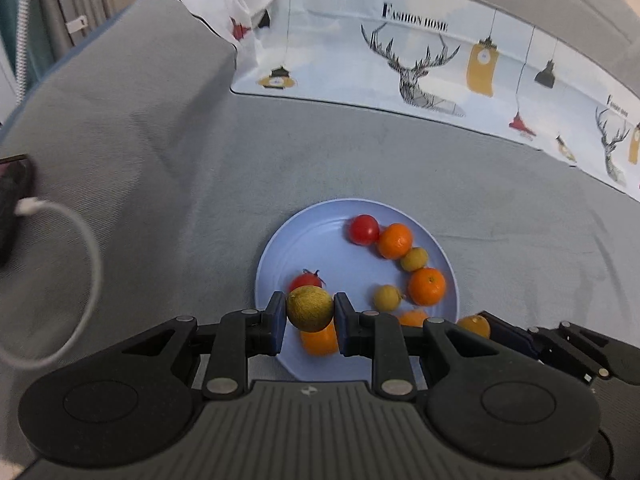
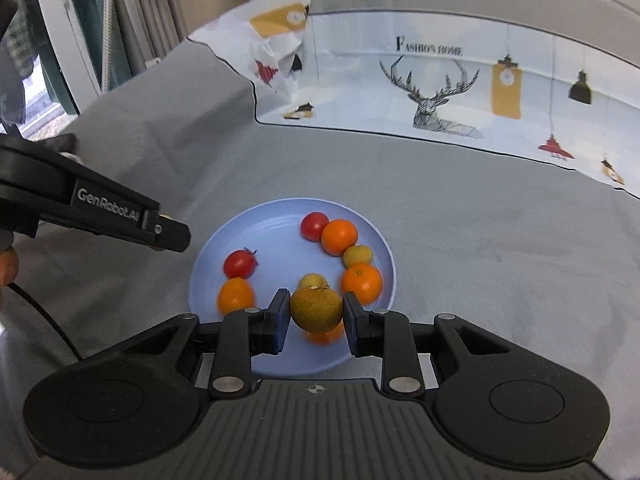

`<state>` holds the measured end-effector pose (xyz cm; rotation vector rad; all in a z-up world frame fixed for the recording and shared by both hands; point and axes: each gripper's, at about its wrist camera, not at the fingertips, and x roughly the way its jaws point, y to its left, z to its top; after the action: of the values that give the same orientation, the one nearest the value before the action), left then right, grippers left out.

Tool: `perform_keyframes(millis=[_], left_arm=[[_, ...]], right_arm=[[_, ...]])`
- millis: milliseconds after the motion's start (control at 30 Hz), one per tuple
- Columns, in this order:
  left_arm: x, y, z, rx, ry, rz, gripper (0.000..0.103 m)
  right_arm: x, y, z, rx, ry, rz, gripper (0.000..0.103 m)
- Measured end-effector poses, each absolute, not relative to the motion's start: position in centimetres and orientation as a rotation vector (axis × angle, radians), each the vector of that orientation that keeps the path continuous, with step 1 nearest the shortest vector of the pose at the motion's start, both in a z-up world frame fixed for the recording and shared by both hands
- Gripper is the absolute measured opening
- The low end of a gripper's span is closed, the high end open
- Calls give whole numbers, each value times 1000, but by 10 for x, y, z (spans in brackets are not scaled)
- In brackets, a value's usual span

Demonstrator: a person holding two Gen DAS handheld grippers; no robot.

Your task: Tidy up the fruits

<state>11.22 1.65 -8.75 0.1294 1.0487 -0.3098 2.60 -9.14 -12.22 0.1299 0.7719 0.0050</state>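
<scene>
Grey cloth [image 1: 360,160] covers the counter, and behind it lies a white printed sheet [image 1: 400,52] with deer heads and lamps. On the cloth stands a pale blue plate [image 1: 280,248] that carries the fruits.

On the plate I see two red tomatoes [image 1: 364,229], several oranges [image 1: 395,241] and small yellow-green fruits [image 1: 414,259], most of them in a curved row along the far right side.

Left claw [image 1: 310,312] is clamped on a round yellow-green fruit [image 1: 310,309] above the near left part of the plate. Right claw [image 2: 316,312] is clamped on a similar greenish-brown fruit [image 2: 316,309] above the near middle of the plate. Whether either fruit touches the plate, I cannot tell.

These fruits look light and firm, with a rough skin that should not slip much. Because they are round, the hold is best across the widest part, as both claws have it now. The tomatoes are probably softer and smoother, so they need a gentle squeeze. A fruit let go carelessly may roll across the plate.

A dark device [image 1: 10,208] with a white cable [image 1: 80,232] lies at the far left.
</scene>
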Motion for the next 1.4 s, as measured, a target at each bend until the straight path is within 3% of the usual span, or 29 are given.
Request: perform_keyframes(millis=[300,633,667,700,733,767,833,967,1200,1400], left_arm=[[143,0,-123,177,1100,-285,28],[145,-1,-126,198,1091,-266,28],[145,-1,-126,199,1084,-264,36],[146,-2,-125,204,1081,-268,66],[147,-2,-125,208,1085,-266,84],[147,0,-122,207,1084,-249,102],[143,6,-115,191,1061,-238,103],[120,20,-101,203,1060,-263,103],[45,49,-73,213,999,-266,103],[-15,61,-61,211,932,-291,103]], right_arm=[[69,-92,-147,91,816,17,30],[76,-93,-143,77,806,16,30],[77,-93,-143,77,807,17,30],[77,-93,-143,79,810,21,30],[78,-93,-143,83,815,26,34],[79,-93,-143,82,826,30,49],[75,-92,-140,82,841,29,69],[52,-85,-126,54,830,35,84],[-8,-71,-101,94,860,-25,94],[-84,-68,-87,155,756,-131,98]])
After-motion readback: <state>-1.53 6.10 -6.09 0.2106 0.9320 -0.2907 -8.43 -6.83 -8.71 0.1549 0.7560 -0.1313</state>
